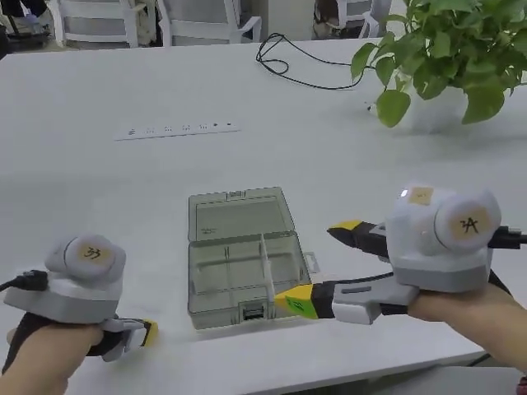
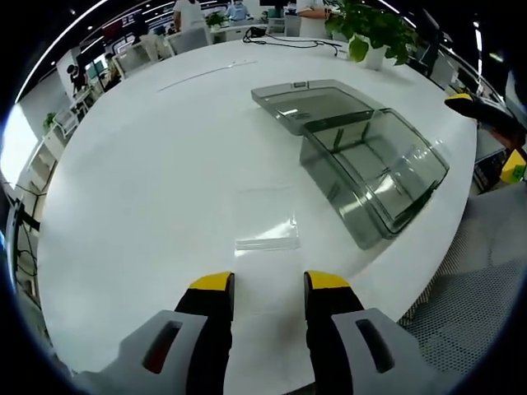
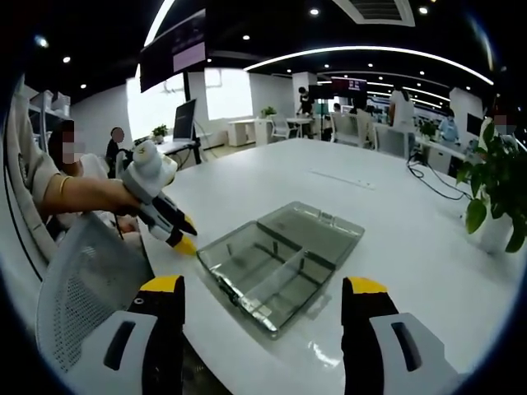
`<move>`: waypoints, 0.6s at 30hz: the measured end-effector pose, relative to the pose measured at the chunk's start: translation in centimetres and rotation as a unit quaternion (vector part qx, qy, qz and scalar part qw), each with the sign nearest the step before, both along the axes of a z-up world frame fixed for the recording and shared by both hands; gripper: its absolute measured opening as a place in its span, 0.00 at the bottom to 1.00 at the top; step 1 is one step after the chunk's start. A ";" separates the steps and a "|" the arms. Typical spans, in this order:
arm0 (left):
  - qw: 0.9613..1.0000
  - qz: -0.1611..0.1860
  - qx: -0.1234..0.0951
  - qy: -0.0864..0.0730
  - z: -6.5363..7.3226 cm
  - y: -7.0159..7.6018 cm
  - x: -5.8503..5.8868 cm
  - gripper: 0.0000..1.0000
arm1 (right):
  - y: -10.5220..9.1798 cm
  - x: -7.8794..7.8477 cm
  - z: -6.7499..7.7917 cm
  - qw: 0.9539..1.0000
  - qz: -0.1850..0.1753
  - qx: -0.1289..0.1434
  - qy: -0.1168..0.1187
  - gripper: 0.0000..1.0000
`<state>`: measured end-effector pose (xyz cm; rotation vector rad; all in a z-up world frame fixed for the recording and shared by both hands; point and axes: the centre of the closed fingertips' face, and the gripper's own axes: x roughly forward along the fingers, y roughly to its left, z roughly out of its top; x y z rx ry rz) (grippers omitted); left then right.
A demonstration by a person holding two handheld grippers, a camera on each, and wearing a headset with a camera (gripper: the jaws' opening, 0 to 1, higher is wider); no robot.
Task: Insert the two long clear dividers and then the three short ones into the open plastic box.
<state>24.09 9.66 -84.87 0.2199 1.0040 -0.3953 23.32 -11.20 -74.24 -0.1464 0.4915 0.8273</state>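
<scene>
While the left gripper (image 2: pixel 269 284) gapes empty, a clear divider (image 2: pixel 266 243) lies just ahead on the worktop (image 2: pixel 148 181). The right gripper (image 3: pixel 263 285), jaws wide apart, faces the box (image 3: pixel 284 255).

Just ahead of the left gripper (image 2: pixel 268 284), we barely make out 1 flat clear plastic strip (image 2: pixel 268 243); its edges fade into the white table (image 2: pixel 148 181).

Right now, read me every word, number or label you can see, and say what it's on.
"33", roughly legible: round tan sticker on the grey-and-white left gripper.
"A", after a faint mark: round tan sticker on the white right gripper.
Dark marks on the long flat white strip on the table: too small to read.
Green mark on the right gripper's yellow fingers: blurred.
Clear grey plastic box: no text readable.
</scene>
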 end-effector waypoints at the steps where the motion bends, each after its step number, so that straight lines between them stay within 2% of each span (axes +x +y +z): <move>1: 1.000 0.001 0.000 0.001 0.0 0.0 -0.1 0.32 | 0.0 0.0 0.0 1.000 -0.001 0.000 0.000 0.79; 14: 1.000 -0.002 0.003 0.001 0.2 0.0 -0.2 0.31 | -0.2 -0.1 -0.6 1.000 -0.003 -0.011 0.011 0.79; 15: 1.000 0.004 -0.004 -0.003 0.4 0.0 -0.1 0.30 | -0.2 -0.1 -0.6 1.000 -0.002 -0.011 0.011 0.79; 18: 1.000 0.006 -0.010 0.004 0.4 -0.1 -0.3 0.30 | -0.1 0.0 -0.5 1.000 -0.002 -0.009 0.012 0.79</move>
